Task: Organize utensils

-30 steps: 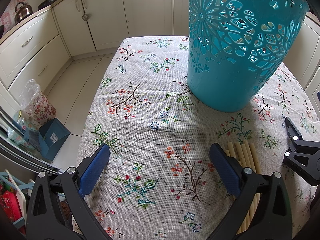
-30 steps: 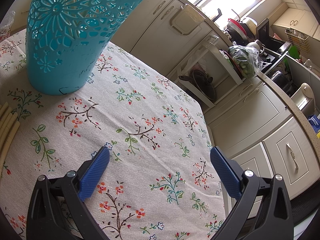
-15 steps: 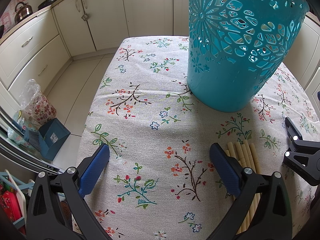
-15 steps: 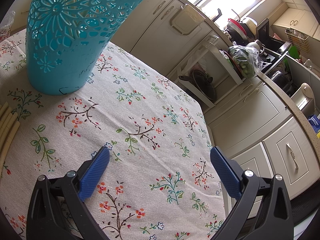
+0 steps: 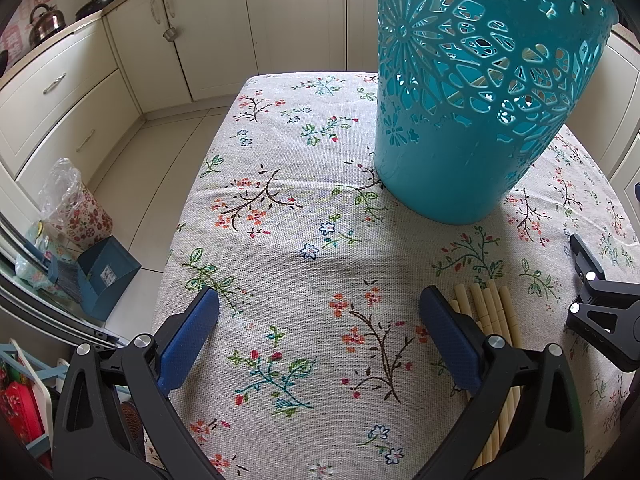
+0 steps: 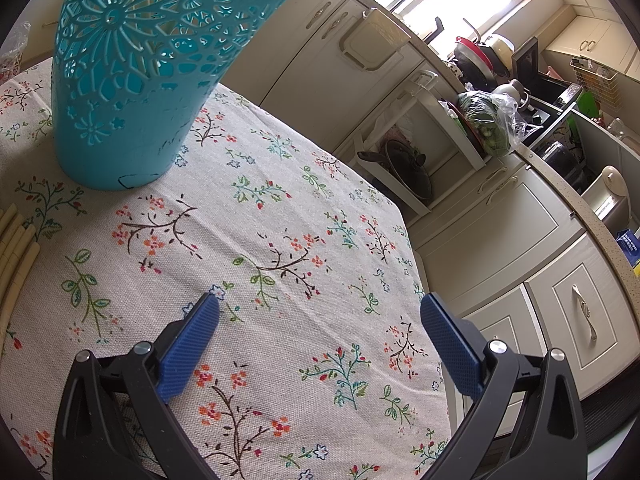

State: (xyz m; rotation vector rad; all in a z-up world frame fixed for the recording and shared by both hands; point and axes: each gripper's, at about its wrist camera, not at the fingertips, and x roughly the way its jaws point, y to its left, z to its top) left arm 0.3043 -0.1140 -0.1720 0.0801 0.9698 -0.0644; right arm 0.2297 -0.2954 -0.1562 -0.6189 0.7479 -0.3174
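Note:
A tall teal cut-out plastic holder (image 5: pixel 472 92) stands upright on the floral tablecloth (image 5: pixel 304 208); it also shows in the right wrist view (image 6: pixel 132 72). A bundle of pale wooden chopsticks (image 5: pixel 494 312) lies flat in front of it, partly hidden behind my left gripper's right finger (image 5: pixel 448 336). The chopsticks show at the left edge of the right wrist view (image 6: pixel 14 240). My left gripper (image 5: pixel 320 336) is open and empty above the cloth. My right gripper (image 6: pixel 320 340) is open and empty over the table's right part; it shows in the left wrist view (image 5: pixel 600 308).
The table's left edge drops to a tiled floor with a blue dustpan (image 5: pixel 100 276) and a bagged bin (image 5: pixel 72 204). Cream cabinets (image 5: pixel 208 32) stand behind. To the right are an open shelf with a pan (image 6: pixel 408 168) and more cabinets (image 6: pixel 520 240).

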